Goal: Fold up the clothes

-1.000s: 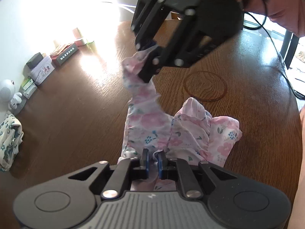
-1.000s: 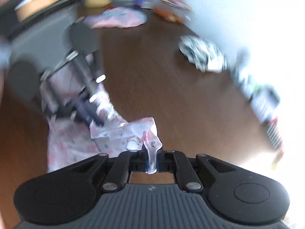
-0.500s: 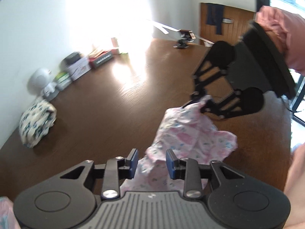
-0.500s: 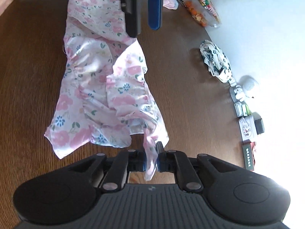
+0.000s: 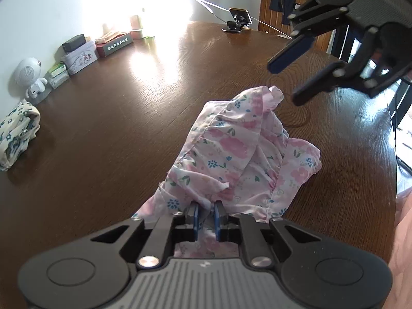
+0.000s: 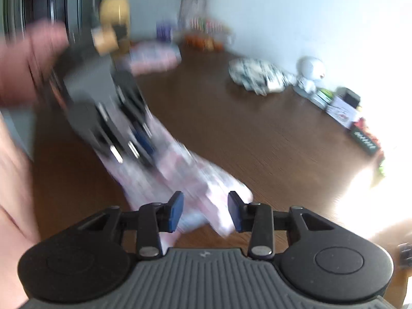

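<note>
Pink floral fabric, a small ruffled garment [image 5: 239, 159], lies crumpled on the brown wooden counter [image 5: 108, 134], filling the lower middle of the left wrist view. The left tool [image 5: 206, 217] sits at the bottom centre of that frame with its blue pads drawn close together on a fold of the garment's near edge, the cloth pinched between them. The right tool [image 5: 291, 77] hangs in the upper right of the same frame, above the counter and clear of the cloth, its two fingers spread apart with nothing between them. The right wrist view is smeared by motion, yet the right tool [image 6: 206, 212] shows plainly at the bottom with its blue pads wide apart and the pink garment [image 6: 195, 180] lying on the counter beyond them. In the left of the left wrist frame, a folded white cloth with green flowers [image 5: 18, 134] rests by the wall. Beside it, further up the left edge, stand a small white round-headed figure [image 5: 29, 77], a tin box [image 5: 79, 58] and a dark box with lettering [image 5: 114, 45]. A phone stand [image 5: 238, 20] sits at the counter's far edge, top centre.
</note>
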`<state>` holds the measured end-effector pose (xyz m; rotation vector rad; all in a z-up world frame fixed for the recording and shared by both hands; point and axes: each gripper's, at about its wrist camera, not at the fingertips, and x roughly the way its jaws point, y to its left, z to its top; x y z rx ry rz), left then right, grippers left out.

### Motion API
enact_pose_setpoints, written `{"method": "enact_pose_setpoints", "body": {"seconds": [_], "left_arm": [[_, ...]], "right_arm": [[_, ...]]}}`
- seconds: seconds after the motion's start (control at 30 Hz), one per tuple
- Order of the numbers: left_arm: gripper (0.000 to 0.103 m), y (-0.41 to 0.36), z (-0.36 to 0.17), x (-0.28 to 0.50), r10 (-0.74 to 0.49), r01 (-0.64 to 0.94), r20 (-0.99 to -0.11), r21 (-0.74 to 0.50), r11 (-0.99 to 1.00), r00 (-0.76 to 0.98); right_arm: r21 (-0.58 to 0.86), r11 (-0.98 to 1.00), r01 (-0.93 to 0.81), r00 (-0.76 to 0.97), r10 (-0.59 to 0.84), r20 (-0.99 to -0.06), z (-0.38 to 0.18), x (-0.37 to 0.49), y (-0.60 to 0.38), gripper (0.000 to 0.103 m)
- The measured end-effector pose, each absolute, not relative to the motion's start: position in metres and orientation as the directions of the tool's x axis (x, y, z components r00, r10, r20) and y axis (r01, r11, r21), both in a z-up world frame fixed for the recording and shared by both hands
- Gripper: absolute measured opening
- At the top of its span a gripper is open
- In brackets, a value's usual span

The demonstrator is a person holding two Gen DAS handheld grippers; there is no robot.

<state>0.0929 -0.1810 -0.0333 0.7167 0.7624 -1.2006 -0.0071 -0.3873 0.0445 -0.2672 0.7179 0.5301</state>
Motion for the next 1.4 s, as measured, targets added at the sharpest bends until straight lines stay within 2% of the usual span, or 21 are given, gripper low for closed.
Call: {"method": "enact_pose_setpoints", "body": {"seconds": [0.07,0.17,0.23,0.3,0.53,0.67,0.8,1.0,1.23,1.4], "left_arm": [[0.017,-0.173,-0.023,0.088,-0.552,0.976,-0.814,0.080,0.203,0.182],[0.025,-0.154,0.000,0.081,-0.597,0.977,-0.781,0.079,0.196,0.183],[0.025,-0.146,0.010,0.083,-0.607,0.967,-0.762,0.097,0.236,0.224],[0.024,-0.138,0.020,0.085,-0.612,0.953,-0.743,0.117,0.281,0.272],[0.020,-0.160,0.007,0.118,-0.598,0.917,-0.737,0.077,0.390,0.316],[0.018,-0.182,-0.009,0.126,-0.598,0.934,-0.759,0.037,0.356,0.258],[0.012,-0.190,-0.022,0.117,-0.567,0.955,-0.791,0.070,0.287,0.228],[0.012,-0.180,-0.037,0.108,-0.543,0.961,-0.809,0.091,0.260,0.224],[0.015,-0.154,-0.011,0.119,-0.556,0.939,-0.783,0.102,0.327,0.279],[0.015,-0.133,0.002,0.127,-0.530,0.914,-0.780,0.129,0.385,0.333]], "right_arm": [[-0.001,0.849,-0.528,0.643,0.399,-0.654,0.052,-0.002,-0.383,0.043],[0.037,0.868,-0.495,0.627,0.386,-0.677,0.050,0.018,-0.369,0.041],[0.053,0.885,-0.463,0.602,0.358,-0.714,0.041,0.036,-0.358,0.025],[0.080,0.902,-0.423,0.588,0.340,-0.734,0.029,0.049,-0.354,0.021],[0.188,0.933,-0.308,0.564,0.338,-0.754,-0.006,0.056,-0.358,0.021],[0.222,0.940,-0.260,0.562,0.334,-0.757,-0.021,0.047,-0.364,0.021],[0.227,0.941,-0.250,0.553,0.331,-0.764,-0.025,0.044,-0.367,0.021],[0.205,0.941,-0.267,0.561,0.325,-0.761,-0.025,0.041,-0.363,0.022],[0.246,0.933,-0.262,0.614,0.358,-0.704,-0.008,0.033,-0.369,0.023],[0.234,0.917,-0.322,0.615,0.391,-0.685,0.004,0.040,-0.353,0.023]]}}
